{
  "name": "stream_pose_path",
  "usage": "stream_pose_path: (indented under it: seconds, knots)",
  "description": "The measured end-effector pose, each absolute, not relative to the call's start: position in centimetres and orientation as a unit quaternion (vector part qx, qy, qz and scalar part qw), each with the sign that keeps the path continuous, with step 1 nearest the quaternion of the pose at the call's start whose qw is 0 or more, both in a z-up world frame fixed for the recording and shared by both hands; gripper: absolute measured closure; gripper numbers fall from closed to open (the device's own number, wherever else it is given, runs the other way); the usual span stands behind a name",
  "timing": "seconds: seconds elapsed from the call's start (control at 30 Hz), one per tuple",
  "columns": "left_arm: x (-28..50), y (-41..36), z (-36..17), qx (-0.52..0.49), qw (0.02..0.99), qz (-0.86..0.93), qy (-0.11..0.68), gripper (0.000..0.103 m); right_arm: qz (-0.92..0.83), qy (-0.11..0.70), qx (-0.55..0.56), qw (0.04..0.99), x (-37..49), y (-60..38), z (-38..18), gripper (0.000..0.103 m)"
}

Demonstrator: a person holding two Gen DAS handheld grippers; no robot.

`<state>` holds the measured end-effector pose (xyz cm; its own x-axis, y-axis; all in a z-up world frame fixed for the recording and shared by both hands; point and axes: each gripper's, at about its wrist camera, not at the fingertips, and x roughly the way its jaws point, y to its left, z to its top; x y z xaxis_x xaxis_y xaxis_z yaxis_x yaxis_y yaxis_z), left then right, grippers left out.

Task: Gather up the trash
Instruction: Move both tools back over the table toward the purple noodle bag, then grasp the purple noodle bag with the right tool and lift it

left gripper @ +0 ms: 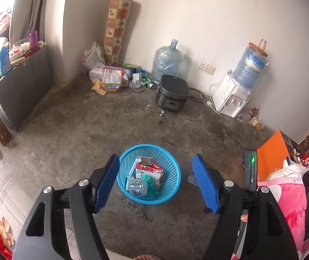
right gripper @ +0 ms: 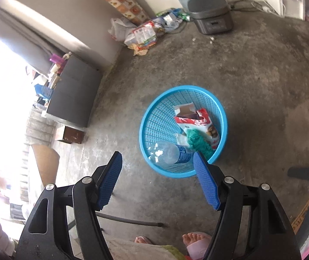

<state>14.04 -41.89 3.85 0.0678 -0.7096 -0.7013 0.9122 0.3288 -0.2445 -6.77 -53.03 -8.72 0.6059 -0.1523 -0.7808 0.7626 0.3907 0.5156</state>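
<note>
Both my grippers, left gripper (left gripper: 156,184) and right gripper (right gripper: 157,178), gape empty above the blue basket (left gripper: 174,162); a careless swing could tip it.

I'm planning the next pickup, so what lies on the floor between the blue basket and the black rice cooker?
Bare concrete between the blue basket and the black rice cooker, with only small white scraps near the cooker; clearest in the left wrist view.

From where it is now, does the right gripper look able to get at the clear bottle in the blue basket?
Probably yes. The right gripper is open and empty above the blue basket, and the clear bottle lies on top near the rim, uncovered.
</note>
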Motion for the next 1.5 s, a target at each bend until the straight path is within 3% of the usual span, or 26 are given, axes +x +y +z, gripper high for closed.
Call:
stream_pose_path:
  seconds: [0.2,0.43,0.63,0.83,1.27,1.5]
  knots:
    - [14.1,-30.5,8.2,0.086,0.763,-0.531,0.358,0.025,-0.27,0.312,0.337,0.846,-4.8,-46.9,-1.6,0.024]
    - [14.7,-13.7,10.8,0.004,0.862,-0.393,0.32,0.025,-0.148,0.306,0.288,0.895,-2.6,-40.8,2.4,0.024]
    - [14.4,-1.4,9.6,-0.047,0.91,-0.254,0.325,0.025,-0.044,0.331,0.275,0.902,0.8,-35.8,2.7,0.024]
    - [13.8,4.4,6.0,-0.063,0.912,-0.194,0.355,0.025,0.047,0.364,0.297,0.882,4.3,-31.5,2.0,0.024]
    - [16.2,4.6,-2.6,-0.058,0.875,-0.196,0.438,0.075,0.158,0.459,0.292,0.824,12.0,-20.9,0.1,0.051]
    - [16.8,5.3,-5.4,-0.079,0.851,-0.208,0.476,0.08,0.143,0.48,0.213,0.839,14.3,-17.6,-0.6,0.062]
